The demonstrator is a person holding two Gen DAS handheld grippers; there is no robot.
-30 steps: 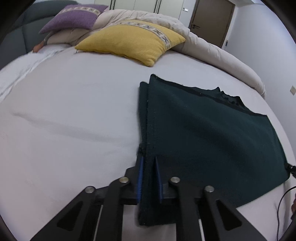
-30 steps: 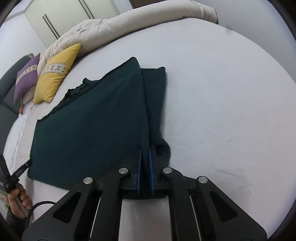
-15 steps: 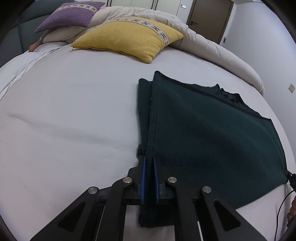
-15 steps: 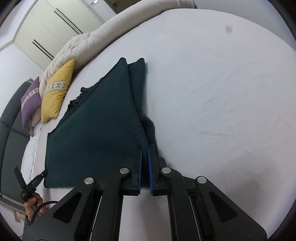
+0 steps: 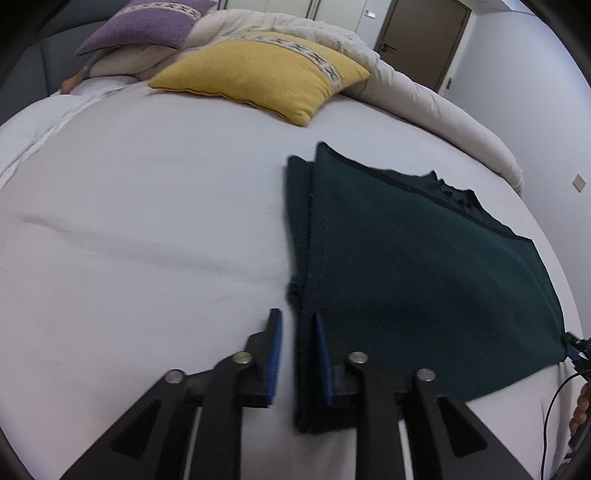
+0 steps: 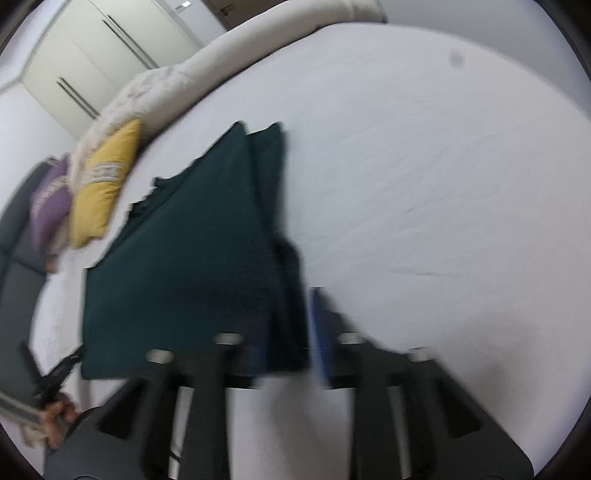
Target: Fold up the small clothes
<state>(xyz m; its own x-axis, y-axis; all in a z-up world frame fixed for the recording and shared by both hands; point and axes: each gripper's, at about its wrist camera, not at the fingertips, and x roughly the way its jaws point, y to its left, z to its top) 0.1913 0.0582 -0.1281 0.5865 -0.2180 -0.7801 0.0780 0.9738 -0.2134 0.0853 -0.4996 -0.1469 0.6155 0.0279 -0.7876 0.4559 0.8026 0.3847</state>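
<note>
The left gripper point(image 5: 297, 325) stands partly open; its jaws have just been opening, and the near left edge of the dark green garment point(image 5: 417, 266) lies between the blue pads point(image 5: 275, 354) without being pressed. The right gripper point(image 6: 291, 325) is also partly open, jaws just opened, with the garment's right folded edge between them; this view is blurred, so contact with the pads cannot be confirmed.

The garment lies flat on the bed point(image 5: 147, 229), its side edges folded inward. Its nearest hem is hidden behind the gripper bodies in both views.

A rolled cream duvet point(image 5: 424, 96) runs along the far side of the bed. A yellow pillow point(image 5: 258, 74) and a purple pillow point(image 5: 144, 27) lie beyond the garment, well apart from it. A wardrobe point(image 6: 92, 55) is blurred. A door point(image 5: 424, 37) is cut off at the top.
</note>
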